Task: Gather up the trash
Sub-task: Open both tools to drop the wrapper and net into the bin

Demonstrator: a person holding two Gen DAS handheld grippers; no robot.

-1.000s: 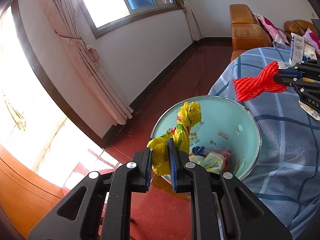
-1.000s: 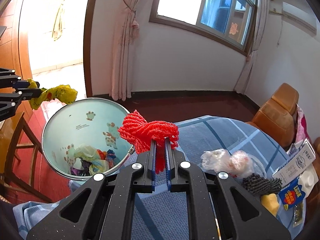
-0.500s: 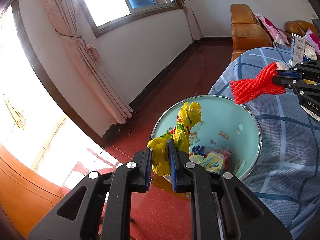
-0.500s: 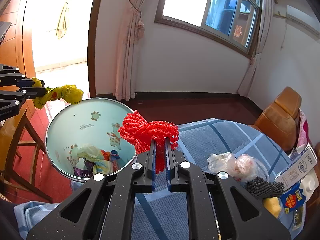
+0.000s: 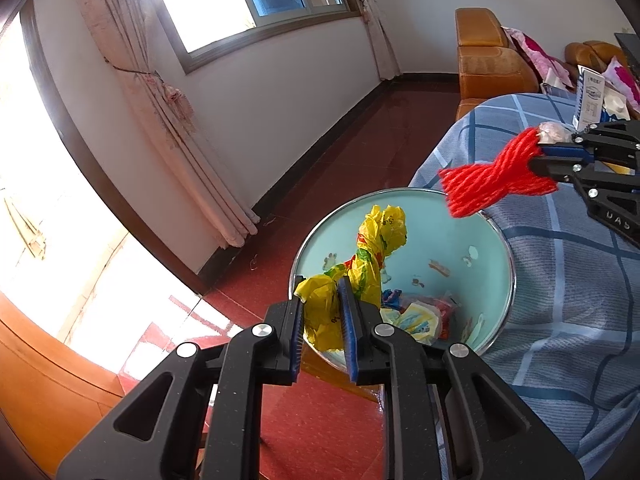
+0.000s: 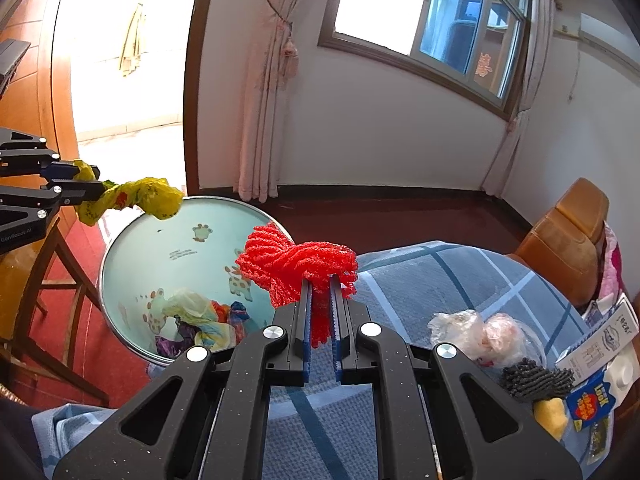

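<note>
Holding a crumpled yellow plastic bag [image 5: 352,280] above the open mouth of the pale blue bin [image 5: 460,240], the left gripper [image 5: 322,322] has just been opening a little, with the bag still between its blue pads [image 5: 347,328] and not fallen. The bag's free end sticks out over the bin's near rim. Inside the bin lies a heap of coloured wrappers [image 6: 204,320].

The right gripper [image 6: 320,320] is clamped narrowly on a red mesh net [image 6: 296,264], which bunches out past the fingertips. Seen from the left wrist, the net hangs at the bin's rim, beside the edge of the blue checked cloth [image 6: 420,276] that covers the worktop.

On the cloth to the right lie more items: a clear plastic bag [image 6: 476,332], a dark scrubber [image 6: 532,380], a yellow lump [image 6: 552,416] and a white carton [image 6: 604,340]. An orange armchair [image 6: 568,232] stands behind the worktop.
</note>
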